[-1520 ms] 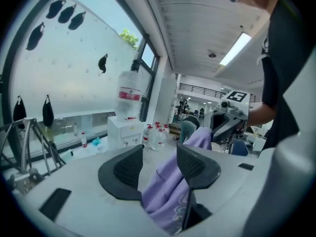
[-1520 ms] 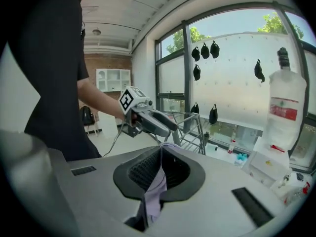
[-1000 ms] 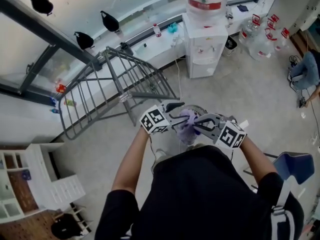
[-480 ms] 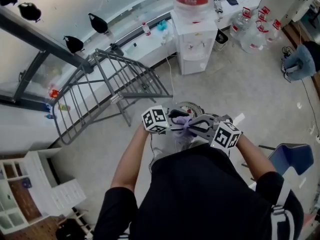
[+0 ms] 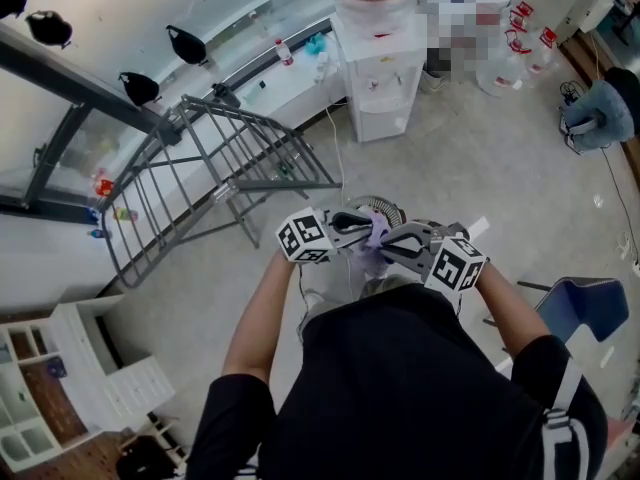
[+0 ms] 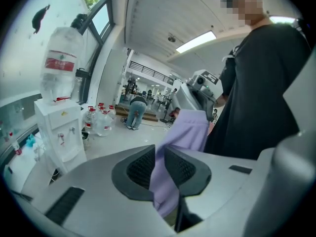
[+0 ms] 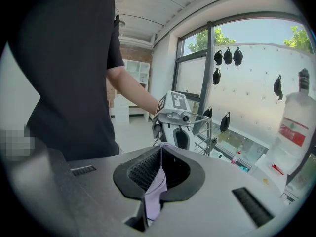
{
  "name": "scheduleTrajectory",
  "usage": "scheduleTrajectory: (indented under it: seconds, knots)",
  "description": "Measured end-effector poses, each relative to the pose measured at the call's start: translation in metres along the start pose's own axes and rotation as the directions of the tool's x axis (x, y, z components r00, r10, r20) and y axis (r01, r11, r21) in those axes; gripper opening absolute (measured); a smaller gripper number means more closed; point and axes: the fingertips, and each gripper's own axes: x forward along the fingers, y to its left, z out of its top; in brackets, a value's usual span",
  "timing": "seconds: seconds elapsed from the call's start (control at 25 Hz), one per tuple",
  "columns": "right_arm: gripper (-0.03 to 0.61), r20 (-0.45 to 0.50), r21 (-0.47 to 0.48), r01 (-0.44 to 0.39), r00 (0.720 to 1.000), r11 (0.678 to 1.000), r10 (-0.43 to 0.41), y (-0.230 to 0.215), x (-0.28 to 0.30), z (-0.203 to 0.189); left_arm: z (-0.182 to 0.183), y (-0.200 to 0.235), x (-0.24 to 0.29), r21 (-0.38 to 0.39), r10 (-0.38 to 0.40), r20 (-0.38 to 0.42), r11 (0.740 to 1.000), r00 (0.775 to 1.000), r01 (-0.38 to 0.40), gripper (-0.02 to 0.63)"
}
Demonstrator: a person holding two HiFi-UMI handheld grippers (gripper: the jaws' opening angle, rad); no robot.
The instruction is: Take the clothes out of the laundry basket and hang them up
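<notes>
Closest to me, low in the middle of the head view, my left gripper [image 5: 358,226] has just closed its jaws on the lilac garment [image 5: 378,234]. My right gripper [image 5: 392,251] pinches the same cloth's other edge, jaws tight, so it hangs between them. Farther off, the grey drying rack [image 5: 280,184] stands at upper left and the water dispenser [image 5: 375,78] at top centre.

Currently showing: one left gripper [image 5: 362,228], one right gripper [image 5: 392,251], one lilac garment [image 6: 190,127], one grey drying rack [image 5: 215,173], one water dispenser [image 5: 380,78], one blue chair [image 5: 585,308].
</notes>
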Motion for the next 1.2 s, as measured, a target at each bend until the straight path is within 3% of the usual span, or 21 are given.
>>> scheduleTrajectory:
  seconds: [0.12,0.2,0.32,0.44,0.64,0.76,0.84,0.96,1.2]
  knots:
    - [0.006,0.008,-0.016,-0.022,1.0,1.0,0.022,0.006,-0.002,0.002,0.001,0.0,-0.001,0.038,-0.033,-0.068,0.999,0.997,0.036,0.212]
    - [0.006,0.008,-0.032,-0.048,0.999,0.998,0.048,0.011,-0.003,0.002,0.0,-0.009,0.003,0.061,-0.106,-0.136,0.992,0.985,0.115,0.256]
    - [0.006,-0.008,-0.07,-0.097,0.995,0.993,0.097,0.023,-0.003,0.002,-0.005,-0.03,0.008,0.06,-0.232,-0.216,0.967,0.949,0.25,0.27]
    - [0.006,-0.017,-0.095,-0.137,0.991,0.986,0.136,0.033,-0.003,0.004,-0.007,-0.051,0.016,0.048,-0.335,-0.241,0.933,0.911,0.356,0.272]
    - [0.006,-0.05,-0.097,-0.171,0.985,0.981,0.167,0.049,-0.003,-0.008,-0.018,-0.073,0.035,0.034,-0.416,-0.249,0.899,0.875,0.437,0.265]
    - [0.006,-0.062,-0.077,-0.149,0.987,0.986,0.145,0.054,-0.005,-0.018,-0.025,-0.084,0.04,0.009,-0.447,-0.236,0.887,0.863,0.462,0.181]
    - [0.006,-0.062,-0.06,-0.128,0.99,0.99,0.125,0.054,-0.008,-0.021,-0.027,-0.087,0.041,0.01,-0.437,-0.224,0.893,0.871,0.45,0.124]
    - [0.006,-0.055,-0.04,-0.107,0.993,0.994,0.104,0.05,-0.011,-0.021,-0.024,-0.081,0.033,0.01,-0.385,-0.179,0.92,0.905,0.393,0.04]
    - [0.006,-0.029,-0.005,-0.054,0.998,0.999,0.054,0.028,-0.022,-0.021,-0.005,-0.055,0.011,-0.001,-0.202,0.036,0.979,0.979,0.202,0.021]
